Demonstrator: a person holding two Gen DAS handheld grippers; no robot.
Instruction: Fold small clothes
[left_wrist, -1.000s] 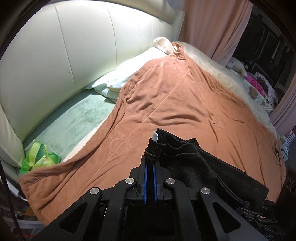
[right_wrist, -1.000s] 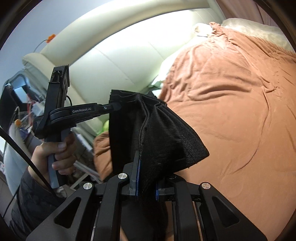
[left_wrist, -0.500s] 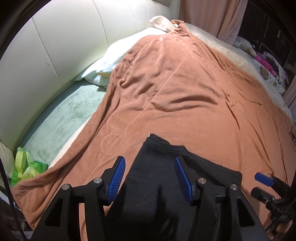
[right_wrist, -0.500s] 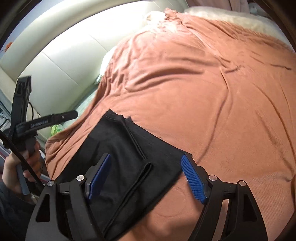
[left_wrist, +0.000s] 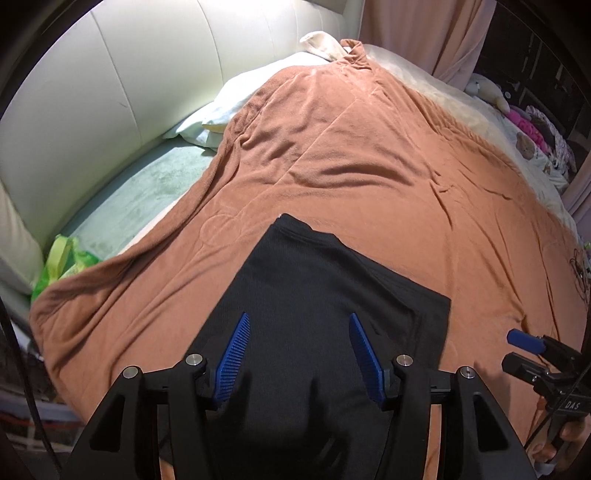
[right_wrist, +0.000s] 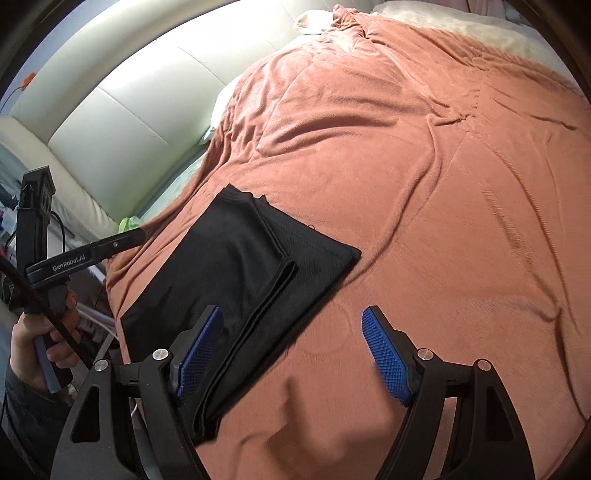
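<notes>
Left gripper (left_wrist: 299, 347): black two-finger tool with blue ribbed pads, jaws spread apart, gripping nothing, poised over the near part of the garment.
Right gripper (right_wrist: 291, 354): same build, jaws wide apart and empty, straddling the garment's right edge.
Garment: one folded black knit cloth (left_wrist: 325, 295), lying flat on the rust-orange fleece blanket (left_wrist: 351, 155) near the bed's front edge.
Long axis: runs from the near edge away toward the cream padded headboard (left_wrist: 110, 92), far corner pointing that way.
Count: two grippers, one garment, one blanket.
Left hand (right_wrist: 33, 350): fist wrapped around its tool's handle, the tool level, fingers reaching toward the cloth.
</notes>
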